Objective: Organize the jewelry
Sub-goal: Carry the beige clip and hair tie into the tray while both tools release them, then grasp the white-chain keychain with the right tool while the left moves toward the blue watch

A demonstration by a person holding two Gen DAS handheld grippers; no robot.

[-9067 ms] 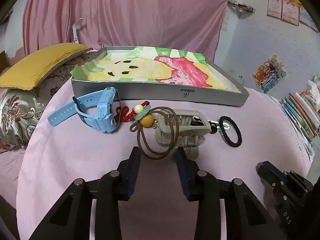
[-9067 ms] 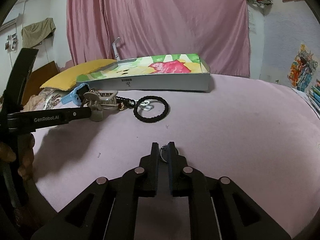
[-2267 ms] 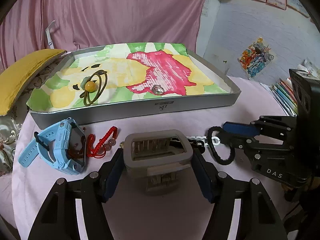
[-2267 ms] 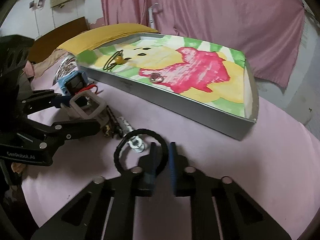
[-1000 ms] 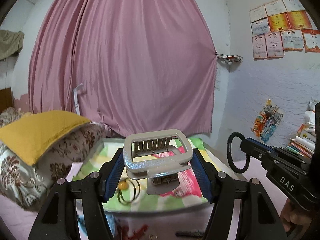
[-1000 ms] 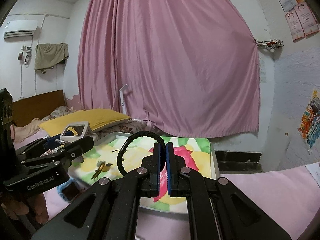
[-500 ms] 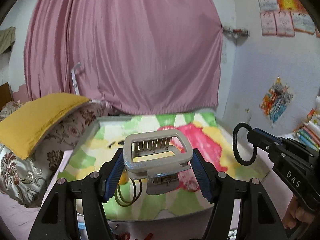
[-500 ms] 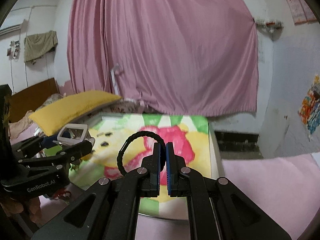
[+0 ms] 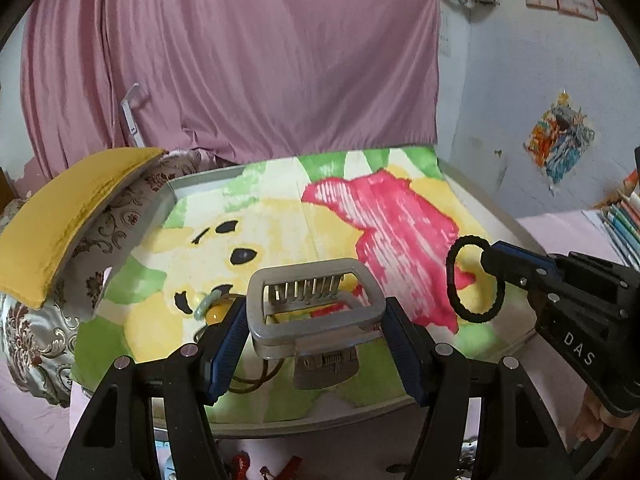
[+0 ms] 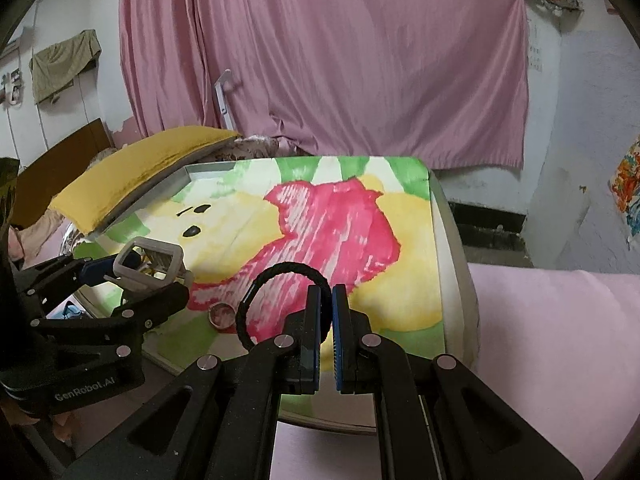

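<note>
Left gripper: jaws set wide, blue pads pressing both sides of a grey hair claw, teeth pointing up, held above the near half of the tray.

Right gripper: jaws nearly together, pinching a black hair tie; the loop stands out to the left of the fingers, over the pink patch of the tray's painted lining. In the left wrist view the same hair tie hangs off the tip of the right gripper, right of the claw and apart from it.

In tray: a ring beside the hair tie's loop; a beaded cord, mostly hidden behind the left pad and claw.

Below tray, on the pink cloth: red and blue items, cut off by the frame edge and the gripper arms, not identifiable.
</note>
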